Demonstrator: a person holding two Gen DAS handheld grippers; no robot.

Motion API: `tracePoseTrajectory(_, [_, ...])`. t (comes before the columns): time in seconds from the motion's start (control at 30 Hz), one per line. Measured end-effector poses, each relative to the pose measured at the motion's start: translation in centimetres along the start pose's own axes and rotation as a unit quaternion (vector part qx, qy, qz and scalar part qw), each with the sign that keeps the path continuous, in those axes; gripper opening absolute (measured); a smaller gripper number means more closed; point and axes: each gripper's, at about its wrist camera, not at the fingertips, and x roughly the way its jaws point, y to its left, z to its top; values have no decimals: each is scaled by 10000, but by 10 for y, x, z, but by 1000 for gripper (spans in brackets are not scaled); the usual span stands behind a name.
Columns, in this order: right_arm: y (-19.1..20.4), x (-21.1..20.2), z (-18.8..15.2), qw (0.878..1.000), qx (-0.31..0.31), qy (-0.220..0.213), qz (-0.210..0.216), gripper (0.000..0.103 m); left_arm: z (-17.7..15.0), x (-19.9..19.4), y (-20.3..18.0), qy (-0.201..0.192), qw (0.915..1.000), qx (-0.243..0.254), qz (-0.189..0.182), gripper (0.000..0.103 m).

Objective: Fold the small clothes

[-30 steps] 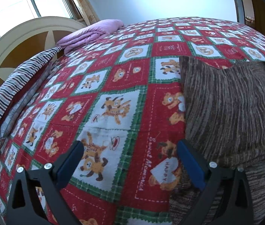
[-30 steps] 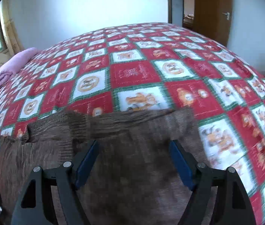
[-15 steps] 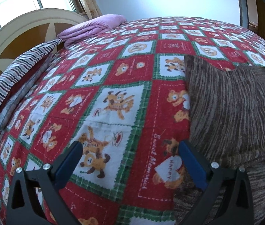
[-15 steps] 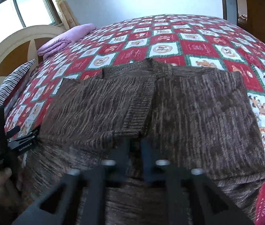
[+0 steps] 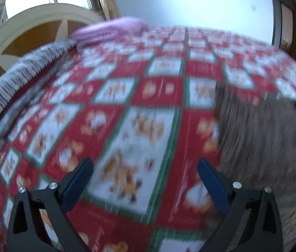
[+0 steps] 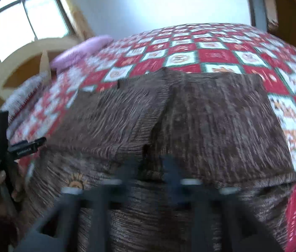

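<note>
A brown knitted garment [image 6: 189, 121] lies flat on the red patchwork bedspread [image 6: 217, 54], both side panels folded to the middle. My right gripper [image 6: 150, 168] hangs over its near middle, fingers blurred and close together, with brown knit showing in the narrow gap. In the left wrist view the garment [image 5: 263, 138] lies at the right. My left gripper [image 5: 145, 180] is open and empty over the bedspread [image 5: 139, 130], just left of the garment's edge. The left gripper also shows at the left edge of the right wrist view [image 6: 11, 147].
A cream wooden headboard [image 5: 22, 35] curves along the left. A striped pillow [image 5: 15, 79] and a folded purple blanket [image 5: 110, 29] lie by it. A window [image 6: 30, 23] is behind. A doorway [image 6: 273, 4] stands at the far right.
My right gripper has pulled back from the garment's far edge and its fingers have come close together over the near middle. The left gripper stays open, shifting slightly.
</note>
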Motion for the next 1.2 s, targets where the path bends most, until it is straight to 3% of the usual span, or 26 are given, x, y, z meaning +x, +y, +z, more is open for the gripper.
tracePoseTrajectory(0.07, [-6,-4,0,9995,247,-178,-89,80,20,-2,-14,20,9995,38,-324,103])
tracePoseTrajectory(0.13, [-13,-2,0,9988,466,-177,1,80,36,3,-44,32,9988,345,-360,103])
tracePoseTrajectory(0.27, [-19,-7,-1,9974,616,-325,186,80,48,33,-95,6,9951,919,355,103])
tracePoseTrajectory(0.33, [-23,-11,-2,9961,735,-437,207,80,44,61,-109,305,9895,1139,831,103])
tracePoseTrajectory(0.4, [-28,-16,-5,9947,848,-545,226,80,40,63,-101,205,9888,1118,964,103])
tracePoseTrajectory(0.47, [-33,-20,-6,9927,988,-629,277,80,37,65,-93,121,9820,1268,1393,103])
tracePoseTrajectory(0.5, [-36,-20,-5,9921,1036,-635,316,81,34,67,-82,103,9838,1191,1338,103])
tracePoseTrajectory(0.57, [-37,-17,-4,9921,1058,-589,327,81,34,73,-62,226,9823,933,1607,103])
tracePoseTrajectory(0.63, [-34,-18,-4,9926,1004,-607,319,81,33,76,-40,365,9884,624,1337,103])
tracePoseTrajectory(0.73, [-36,-18,-4,9914,1073,-648,372,81,31,62,-36,170,9896,591,1298,103])
tracePoseTrajectory(0.83, [-41,-19,-6,9897,1181,-676,451,82,35,35,-28,27,9952,228,956,100])
tracePoseTrajectory(0.93, [-41,-19,-7,9898,1170,-695,429,82,38,10,-46,-134,9993,134,336,103])
tracePoseTrajectory(1.03, [-41,-18,-7,9900,1159,-689,410,82,36,13,-83,140,9983,427,-374,103])
tracePoseTrajectory(1.1, [-42,-19,-7,9899,1166,-698,409,82,31,25,-97,305,9973,603,-288,103])
tracePoseTrajectory(1.17, [-43,-20,-8,9896,1181,-717,409,82,22,53,-99,651,9947,792,104,103])
tracePoseTrajectory(1.2, [-43,-20,-8,9893,1192,-735,406,82,19,55,-90,692,9956,612,-149,103])
